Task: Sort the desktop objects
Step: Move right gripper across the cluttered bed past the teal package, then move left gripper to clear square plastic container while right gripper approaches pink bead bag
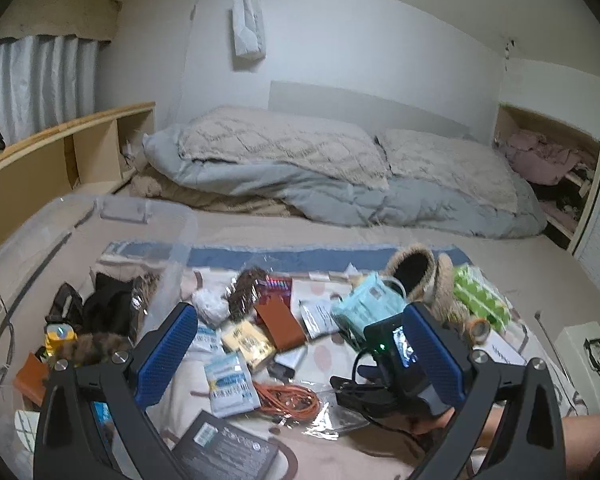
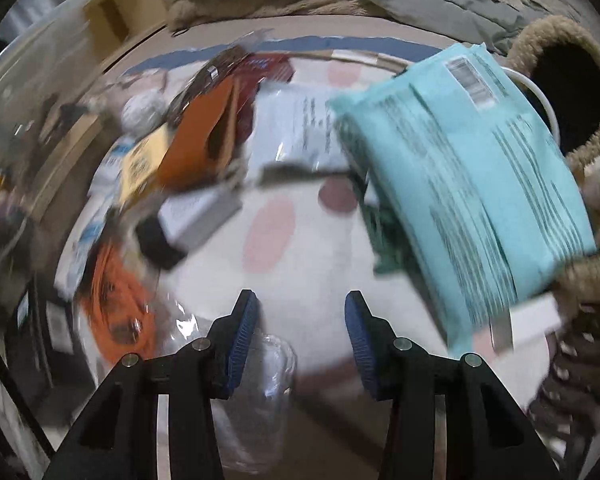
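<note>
Mixed small objects lie spread on a bed. My left gripper (image 1: pixel 300 344) is open and empty, held above an orange cable coil (image 1: pixel 288 398), a yellow box (image 1: pixel 246 342) and a blue-white sachet (image 1: pixel 230 384). The right gripper's body (image 1: pixel 392 360) shows in the left wrist view, low over the pile. My right gripper (image 2: pixel 300 320) is open and empty over white patterned cloth (image 2: pixel 300 256), with a clear plastic wrapper (image 2: pixel 272 364) under its left finger. A teal tissue pack (image 2: pixel 472 184) lies up right of it. An orange-brown box (image 2: pixel 196 140) and the orange cable (image 2: pixel 120 300) lie to its left.
A clear plastic bin (image 1: pixel 40 240) holding dark items stands at the left. A woven slipper (image 1: pixel 416 272) and a green pack (image 1: pixel 480 296) lie at the right. A dark box (image 1: pixel 224 448) lies near. Folded quilts (image 1: pixel 300 168) fill the back. The right wrist view is blurred.
</note>
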A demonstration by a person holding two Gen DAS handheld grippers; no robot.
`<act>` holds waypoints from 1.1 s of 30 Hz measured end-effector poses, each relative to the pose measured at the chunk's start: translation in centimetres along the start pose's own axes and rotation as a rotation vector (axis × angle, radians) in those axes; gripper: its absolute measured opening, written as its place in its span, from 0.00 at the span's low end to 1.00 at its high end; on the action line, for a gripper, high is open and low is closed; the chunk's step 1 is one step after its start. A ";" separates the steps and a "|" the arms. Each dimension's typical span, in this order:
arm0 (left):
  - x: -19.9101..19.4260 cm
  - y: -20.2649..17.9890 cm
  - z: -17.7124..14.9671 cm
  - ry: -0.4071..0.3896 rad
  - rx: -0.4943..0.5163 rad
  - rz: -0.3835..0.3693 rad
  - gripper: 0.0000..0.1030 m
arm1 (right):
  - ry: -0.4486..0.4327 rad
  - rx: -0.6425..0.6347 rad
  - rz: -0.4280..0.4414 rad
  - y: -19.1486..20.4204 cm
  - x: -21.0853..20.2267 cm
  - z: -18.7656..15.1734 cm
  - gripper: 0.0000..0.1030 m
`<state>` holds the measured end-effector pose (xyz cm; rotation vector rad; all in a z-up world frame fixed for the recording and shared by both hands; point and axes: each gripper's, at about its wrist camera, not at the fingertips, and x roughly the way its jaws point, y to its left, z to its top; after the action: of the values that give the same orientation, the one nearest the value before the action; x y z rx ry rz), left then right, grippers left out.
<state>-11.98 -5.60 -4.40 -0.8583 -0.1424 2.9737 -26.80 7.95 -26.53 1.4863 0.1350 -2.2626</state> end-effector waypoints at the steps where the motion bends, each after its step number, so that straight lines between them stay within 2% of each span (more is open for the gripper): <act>1: 0.0 -0.2 -0.3 0.015 0.006 -0.004 1.00 | 0.000 -0.031 -0.003 0.3 -0.5 -0.9 0.45; 4: -0.3 -0.8 -0.9 0.027 0.037 -0.003 1.00 | -0.008 -0.120 -0.015 1.3 -1.6 -3.1 0.45; 11: -0.9 -1.7 -2.5 0.061 0.094 0.016 1.00 | 0.008 -0.201 0.045 1.8 -3.5 -6.7 0.45; 16: -1.9 -1.8 -3.7 0.064 0.148 0.045 1.00 | 0.001 -0.125 0.094 1.3 -4.2 -5.6 0.45; 24: -2.7 -1.4 -5.5 0.081 0.202 0.063 1.00 | -0.001 -0.172 0.107 4.9 -2.8 -2.5 0.45; 26: -2.5 -1.1 -5.7 0.088 0.210 0.065 1.00 | 0.016 -0.186 0.136 6.0 -2.0 -2.2 0.45; 29: -2.3 -0.6 -5.8 0.095 0.204 0.068 1.00 | 0.042 -0.199 0.143 7.2 -0.8 -2.3 0.45; 33: -2.0 0.6 -5.9 0.106 0.164 0.064 1.00 | 0.038 -0.254 0.161 7.4 -1.3 -3.8 0.45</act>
<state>-7.15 -5.85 -8.33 -1.0144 0.1339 2.9365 -20.14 2.78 -25.86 1.3562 0.2915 -2.0074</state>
